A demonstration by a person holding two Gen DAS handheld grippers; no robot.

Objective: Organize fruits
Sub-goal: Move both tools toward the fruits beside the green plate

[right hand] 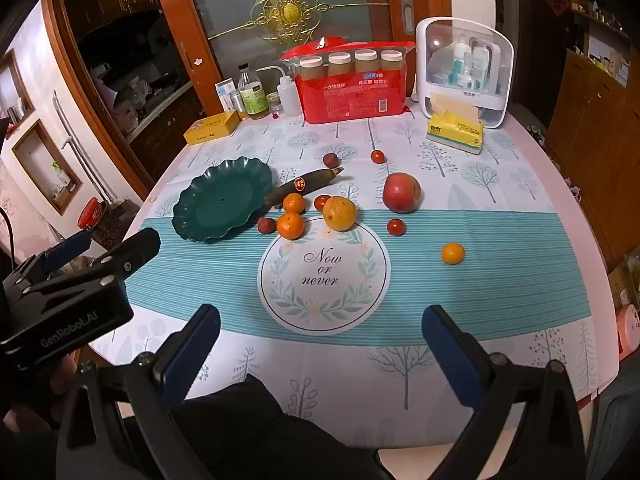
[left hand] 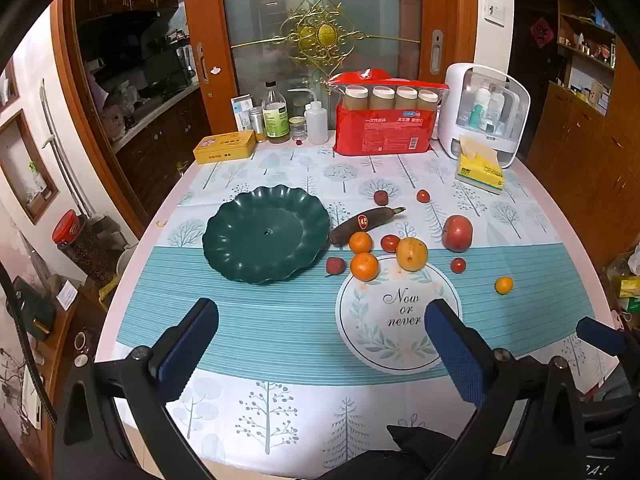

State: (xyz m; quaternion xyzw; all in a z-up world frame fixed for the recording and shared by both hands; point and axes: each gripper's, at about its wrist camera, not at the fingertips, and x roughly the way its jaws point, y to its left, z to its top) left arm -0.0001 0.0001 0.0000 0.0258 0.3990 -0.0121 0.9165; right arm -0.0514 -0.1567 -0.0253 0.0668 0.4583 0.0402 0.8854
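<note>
An empty dark green scalloped plate (left hand: 264, 236) (right hand: 222, 200) sits left of centre on the table. To its right lie a dark brown banana (left hand: 366, 220) (right hand: 304, 186), two tangerines (left hand: 364, 266) (right hand: 290, 225), a large orange (left hand: 412, 254) (right hand: 339, 213), a red apple (left hand: 457, 233) (right hand: 401, 193), several small red fruits (left hand: 390, 243) and a lone small tangerine (left hand: 504, 285) (right hand: 453, 253). My left gripper (left hand: 320, 328) is open and empty above the near table edge. My right gripper (right hand: 320, 332) is open and empty too, beside it.
At the back stand a yellow tin (left hand: 224, 146), bottles (left hand: 275, 114), a red pack with jars (left hand: 386, 120), a white storage case (left hand: 484, 114) and a yellow tissue pack (left hand: 480, 168). A wooden glass door is behind. Cabinets flank the table.
</note>
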